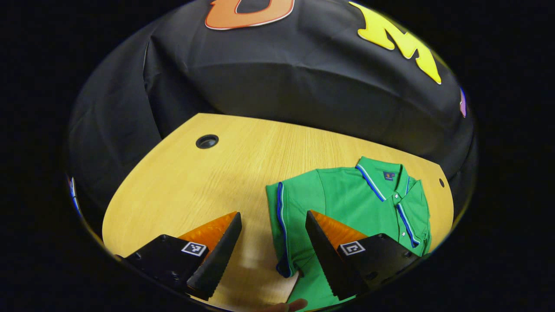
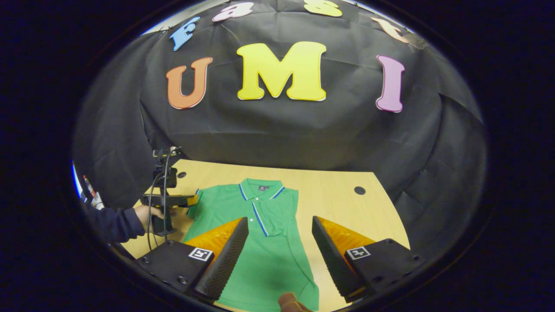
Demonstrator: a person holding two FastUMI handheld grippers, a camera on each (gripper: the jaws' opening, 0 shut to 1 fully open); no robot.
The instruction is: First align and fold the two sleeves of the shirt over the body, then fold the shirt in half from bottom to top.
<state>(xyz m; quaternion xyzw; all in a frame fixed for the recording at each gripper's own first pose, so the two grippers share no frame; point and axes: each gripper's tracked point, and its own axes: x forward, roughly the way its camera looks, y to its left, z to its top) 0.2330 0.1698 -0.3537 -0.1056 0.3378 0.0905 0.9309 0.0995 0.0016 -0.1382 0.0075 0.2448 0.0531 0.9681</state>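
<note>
At the far left of the right gripper view, a hand [image 2: 145,213] in a dark sleeve [image 2: 110,225] holds the left gripper [image 2: 190,200] just at the left sleeve [image 1: 284,225] of the green polo shirt [image 2: 256,242], which lies flat on the wooden counter [image 1: 182,186], collar away from the person. In its own view, the left gripper has its fingers spread wide, hovering with the sleeve edge between them and nothing pinched. A likely slip is catching a single layer of the sleeve (it looks partly turned in already), so the fold drags crooked. The right gripper [image 2: 279,255] is likewise spread and empty above the shirt's right half; closing too deep could bunch the body with the right sleeve. The hem is cut off at the bottom of both views, and the right sleeve's outline is hard to make out.
</note>
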